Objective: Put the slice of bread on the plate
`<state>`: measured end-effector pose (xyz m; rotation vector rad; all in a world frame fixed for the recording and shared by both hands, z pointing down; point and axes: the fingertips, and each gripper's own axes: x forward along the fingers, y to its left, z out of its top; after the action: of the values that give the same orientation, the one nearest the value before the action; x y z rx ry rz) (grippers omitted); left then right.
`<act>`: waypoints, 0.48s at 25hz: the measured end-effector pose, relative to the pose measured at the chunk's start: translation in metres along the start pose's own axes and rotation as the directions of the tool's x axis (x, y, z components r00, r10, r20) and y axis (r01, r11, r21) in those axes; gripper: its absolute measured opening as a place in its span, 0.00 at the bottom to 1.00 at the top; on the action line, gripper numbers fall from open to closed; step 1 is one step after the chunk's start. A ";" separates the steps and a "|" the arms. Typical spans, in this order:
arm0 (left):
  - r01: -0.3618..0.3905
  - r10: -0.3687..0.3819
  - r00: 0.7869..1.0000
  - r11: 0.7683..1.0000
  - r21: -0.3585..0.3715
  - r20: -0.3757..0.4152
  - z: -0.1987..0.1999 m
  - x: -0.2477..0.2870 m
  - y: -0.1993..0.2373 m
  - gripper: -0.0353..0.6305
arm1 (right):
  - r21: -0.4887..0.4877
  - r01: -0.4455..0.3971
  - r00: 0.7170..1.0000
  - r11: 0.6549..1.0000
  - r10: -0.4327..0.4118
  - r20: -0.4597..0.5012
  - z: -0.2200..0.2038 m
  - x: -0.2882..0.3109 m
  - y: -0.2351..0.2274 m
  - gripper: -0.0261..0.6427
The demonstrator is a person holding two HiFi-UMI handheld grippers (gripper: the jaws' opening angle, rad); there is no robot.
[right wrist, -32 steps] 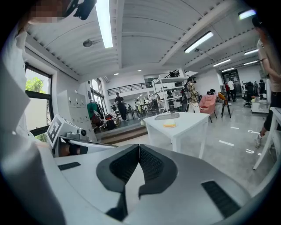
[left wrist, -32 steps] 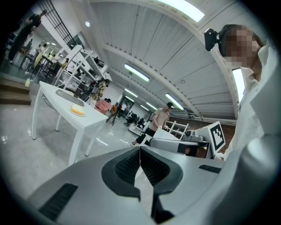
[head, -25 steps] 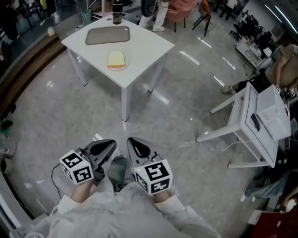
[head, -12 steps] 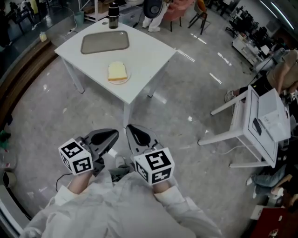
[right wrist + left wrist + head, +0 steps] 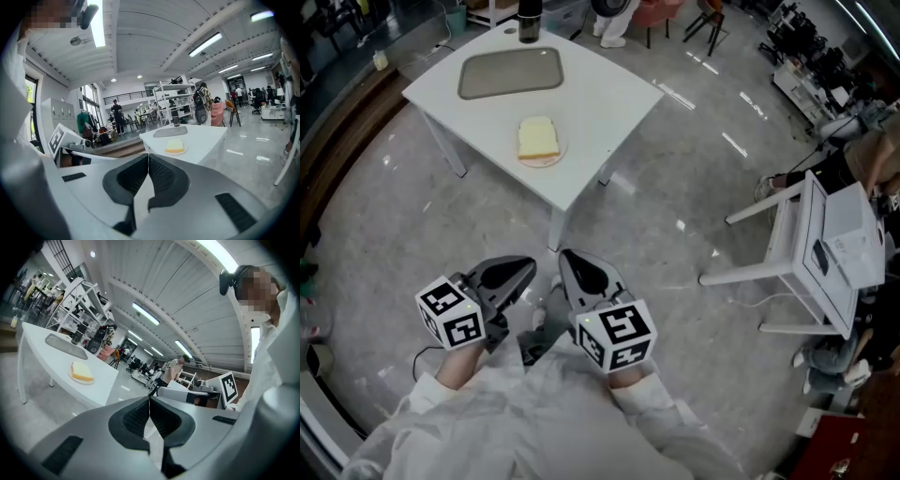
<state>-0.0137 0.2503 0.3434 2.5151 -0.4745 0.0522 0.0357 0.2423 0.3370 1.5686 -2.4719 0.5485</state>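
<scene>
Already the squarish bread slice (image 5: 538,139) lies flat on a round plate (image 5: 554,157), white bench (image 5: 609,84), upper left; left gripper (image 5: 525,268) and right gripper (image 5: 568,259) closed, empty.

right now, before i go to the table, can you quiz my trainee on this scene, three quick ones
1. True or false: the left gripper and the right gripper are both shut, with nothing between the jaws.
2. Where does the slice of bread lie? A) on the grey tray B) on the plate C) in a gripper
3. In a few words: are the grippers over the white table?

Key: 1 true. 2 B. 3 No, both are over the floor, well short of the table.
</scene>
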 end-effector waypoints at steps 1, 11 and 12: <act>-0.004 0.004 1.000 1.000 -0.002 -0.001 0.001 0.001 0.004 0.07 | 0.002 0.000 1.000 1.000 0.000 0.000 0.001 0.003 -0.003 0.06; -0.046 0.046 0.999 0.999 0.001 0.017 0.040 0.030 0.059 0.07 | 0.004 -0.030 1.000 1.000 0.030 0.006 0.030 0.060 -0.039 0.06; -0.050 0.050 0.999 0.999 0.001 0.016 0.044 0.034 0.065 0.07 | 0.006 -0.034 0.999 0.999 0.034 0.006 0.033 0.066 -0.043 0.06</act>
<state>-0.0070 0.1649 0.3457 2.5064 -0.5437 0.0515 0.0475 0.1572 0.3377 1.5357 -2.5074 0.5575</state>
